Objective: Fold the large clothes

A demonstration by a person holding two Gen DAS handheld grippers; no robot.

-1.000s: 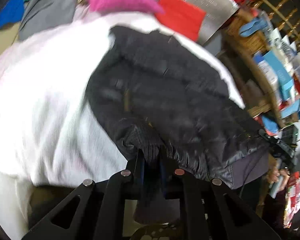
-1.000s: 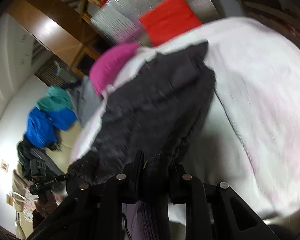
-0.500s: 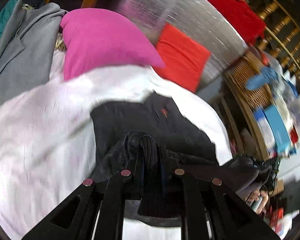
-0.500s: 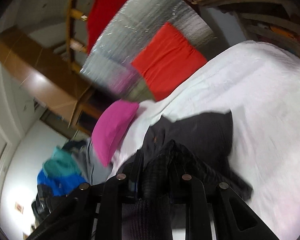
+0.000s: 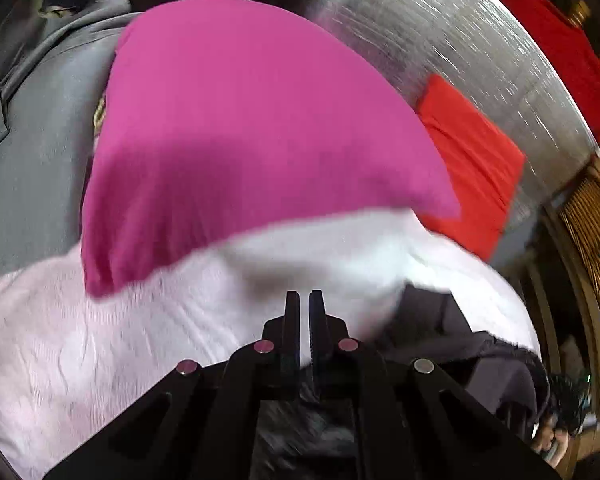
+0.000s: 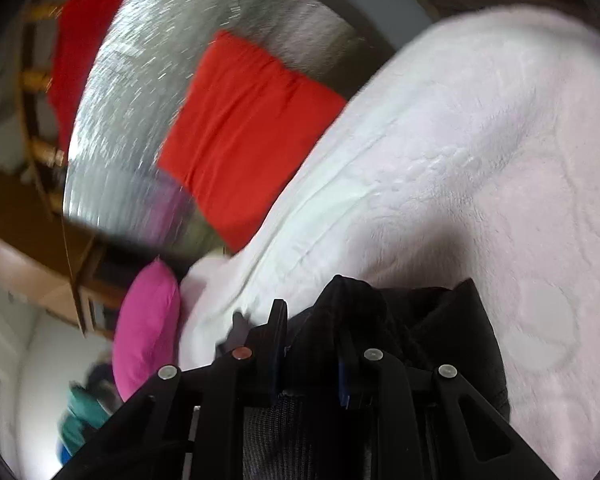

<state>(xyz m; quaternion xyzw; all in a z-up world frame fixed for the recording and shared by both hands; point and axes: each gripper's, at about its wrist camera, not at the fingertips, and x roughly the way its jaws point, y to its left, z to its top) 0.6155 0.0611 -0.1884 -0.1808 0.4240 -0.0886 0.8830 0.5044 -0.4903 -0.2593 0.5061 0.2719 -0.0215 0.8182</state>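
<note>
A dark grey garment [image 5: 440, 328] lies bunched on the white bedspread [image 5: 100, 340], below and to the right of my left gripper [image 5: 304, 298]. That gripper's jaws are closing, almost touching, with no cloth showing between the tips, and they point at a pink pillow [image 5: 240, 120]. In the right wrist view my right gripper [image 6: 310, 320] is shut on a thick fold of the same garment [image 6: 440, 340]. The fold bulges up between the fingers and hides the right fingertip, and the rest trails down over the bedspread [image 6: 480, 160].
A red pillow [image 5: 468, 168] leans on a silver quilted headboard [image 5: 440, 28] at the head of the bed. A grey jacket [image 5: 32, 160] lies left of the pink pillow. Wicker shelves [image 5: 592, 240] stand at the right. The right wrist view shows the red pillow [image 6: 240, 128] and pink pillow [image 6: 148, 320].
Both grippers swept toward the head of the bed, dragging the dark garment along and folding it over. The cuff that sat between the left fingers no longer shows there.
</note>
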